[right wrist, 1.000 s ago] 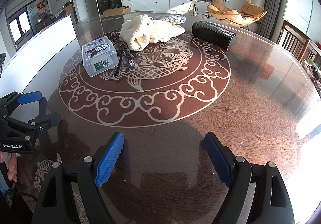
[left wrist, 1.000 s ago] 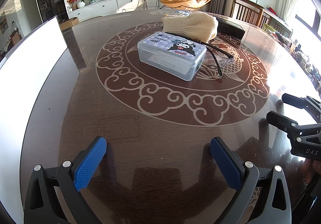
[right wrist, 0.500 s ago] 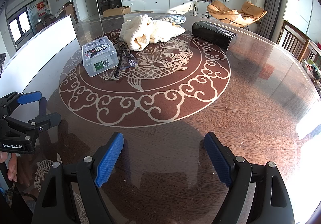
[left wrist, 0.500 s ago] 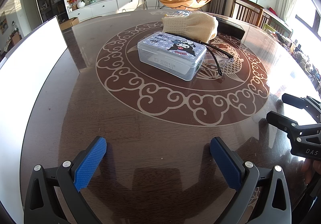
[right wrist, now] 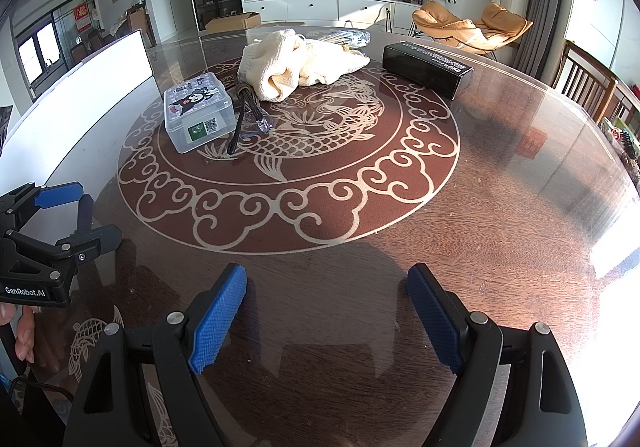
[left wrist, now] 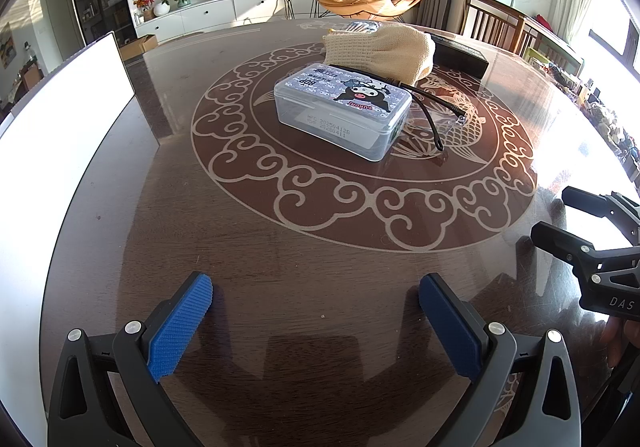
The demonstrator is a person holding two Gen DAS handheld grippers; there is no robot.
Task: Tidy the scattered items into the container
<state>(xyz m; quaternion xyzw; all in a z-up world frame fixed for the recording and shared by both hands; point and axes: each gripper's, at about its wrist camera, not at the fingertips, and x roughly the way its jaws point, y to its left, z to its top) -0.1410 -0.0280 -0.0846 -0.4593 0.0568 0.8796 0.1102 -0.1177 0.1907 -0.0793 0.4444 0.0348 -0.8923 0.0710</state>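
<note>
A clear plastic box with a cartoon sticker lid [left wrist: 342,109] [right wrist: 198,111] lies near the middle of the round dark table. Clear-lensed glasses with black arms [left wrist: 430,115] [right wrist: 250,119] rest beside it. Behind them lie a cream knitted cloth [left wrist: 380,51] [right wrist: 296,63], a black oblong box [left wrist: 460,57] [right wrist: 426,65] and a clear packet [right wrist: 346,35]. A large white container [left wrist: 48,135] [right wrist: 80,87] stands at the table's left. My left gripper [left wrist: 316,293] and right gripper [right wrist: 326,285] hover open over the near table, well short of the items, with nothing between their blue pads.
The table [right wrist: 440,207] has a glass top with a fish and cloud inlay. Wooden chairs [right wrist: 592,87] stand at its right side. A hand [right wrist: 22,335] holds the left gripper's handle. Strong sun glare falls on the right edge.
</note>
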